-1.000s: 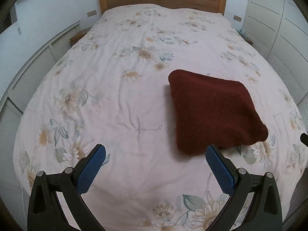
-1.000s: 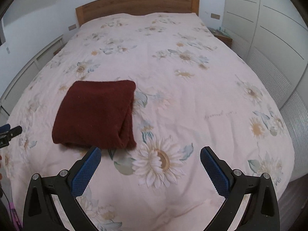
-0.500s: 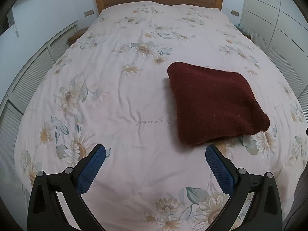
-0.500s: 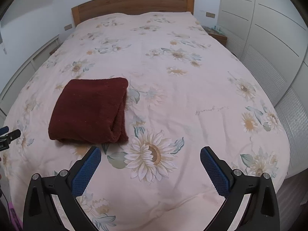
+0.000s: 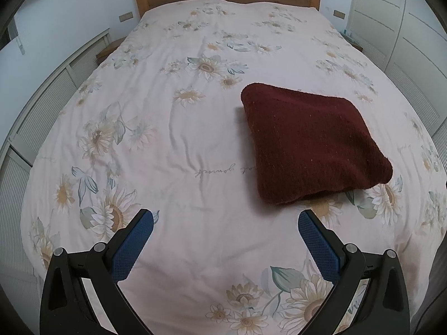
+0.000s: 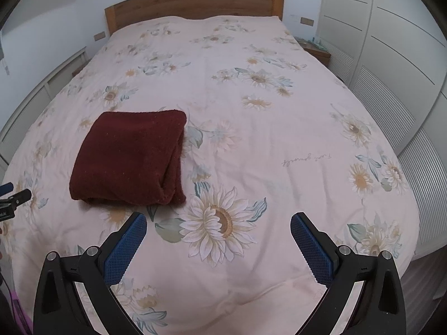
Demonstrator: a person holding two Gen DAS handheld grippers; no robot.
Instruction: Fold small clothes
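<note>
Both grippers had pulled back and up a bit from where they were a second earlier, so more of the near end of the bed (image 5: 173, 145) showed under them, while the folded piece hadn't budged at all. That dark red garment (image 5: 310, 145), some fuzzy knit thing, sat folded into a chunky square on the pale sunflower-print duvet (image 6: 251, 128), roughly mid-bed and closer to the foot than the wooden headboard (image 6: 195, 2). From the right wrist view you could see the stacked layers (image 6: 173, 173) along its right edge.

Left gripper (image 5: 225, 223) hung over the duvet with its 2 blue pads (image 5: 132, 247) spread wide, nothing between them, the garment ahead and off to its right. Right gripper (image 6: 218, 224) was the same deal, released and empty, hovering over a big printed sunflower (image 6: 220, 220) with the garment ahead to its left. Neither one touched the fabric.

White louvred wardrobe doors (image 6: 391, 64) ran down the right side of the room.
</note>
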